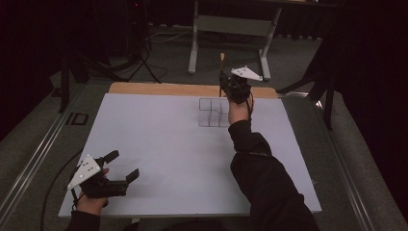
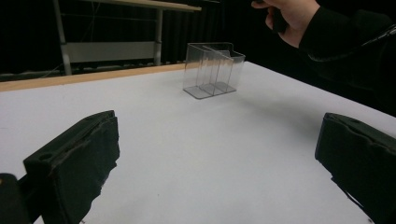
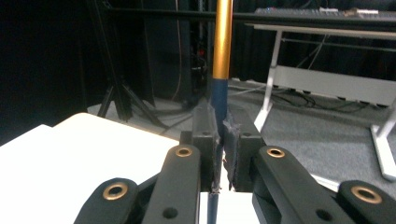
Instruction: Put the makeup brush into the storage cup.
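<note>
A slim brush with a dark blue lower shaft and a golden upper part stands upright in my right gripper, which is shut on it. The gripper hovers at the table's far side, just beyond a clear plastic organizer with several compartments that look empty. The brush's lower end hangs near the organizer's back rim. My left gripper rests open at the near left of the white table, with nothing between its jaws.
The white tabletop has a wooden strip along its far edge. Beyond it stand a grey desk frame and a dark tripod on grey carpet. A person's black sleeve crosses the table's right half.
</note>
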